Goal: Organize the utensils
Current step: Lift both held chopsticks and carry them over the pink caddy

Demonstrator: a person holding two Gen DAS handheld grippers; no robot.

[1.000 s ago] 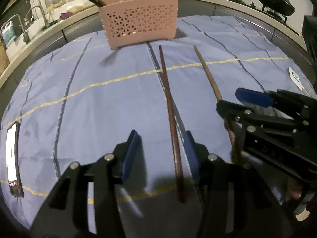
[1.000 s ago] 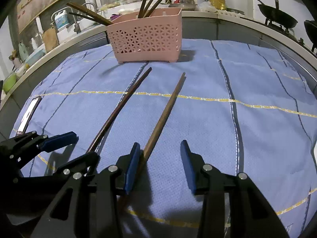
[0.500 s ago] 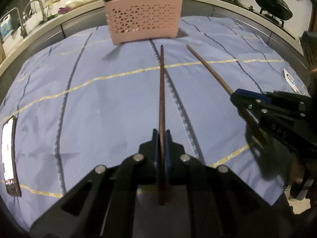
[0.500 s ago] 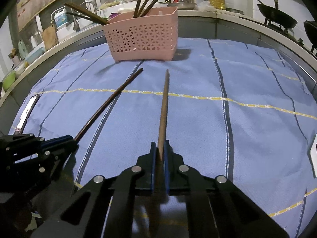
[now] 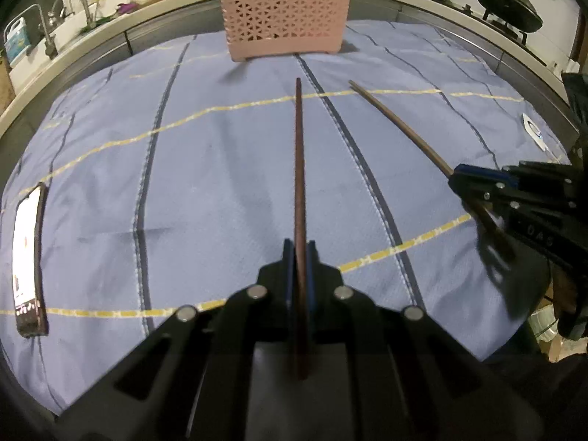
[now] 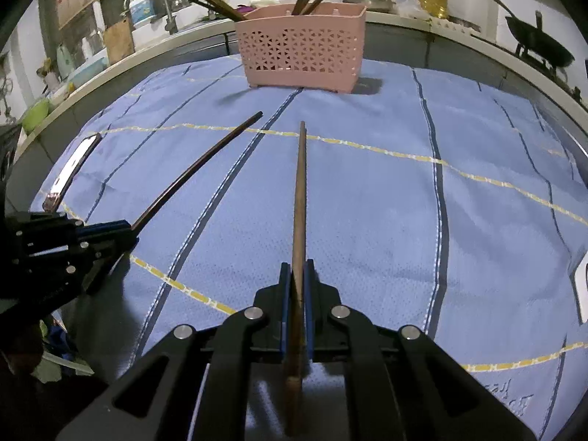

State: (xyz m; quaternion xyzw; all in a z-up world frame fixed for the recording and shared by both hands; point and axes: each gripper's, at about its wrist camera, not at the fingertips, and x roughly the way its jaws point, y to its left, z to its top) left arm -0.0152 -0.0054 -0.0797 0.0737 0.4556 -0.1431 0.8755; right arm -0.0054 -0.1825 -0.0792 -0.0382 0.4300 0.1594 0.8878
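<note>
My left gripper (image 5: 300, 253) is shut on a dark brown chopstick (image 5: 299, 169) that points ahead toward the pink basket (image 5: 284, 18), its tip raised above the cloth. My right gripper (image 6: 297, 275) is shut on a lighter brown chopstick (image 6: 299, 191), also aimed at the pink basket (image 6: 301, 47). Each view shows the other gripper at its side: the right gripper (image 5: 463, 180) with its chopstick (image 5: 397, 121), the left gripper (image 6: 121, 229) with its chopstick (image 6: 198, 169). Several chopsticks stand in the basket.
A blue striped cloth (image 5: 220, 169) covers the table. A phone (image 5: 27, 257) lies at its left edge, also visible as the phone (image 6: 71, 169) in the right wrist view. Behind the table run a counter with a sink tap (image 5: 79, 0) and woks (image 5: 507, 14) on a stove.
Both grippers went from open around the chopsticks lying on the cloth to shut on them. Both chopsticks have been lifted, and the basket looks nearer.
</note>
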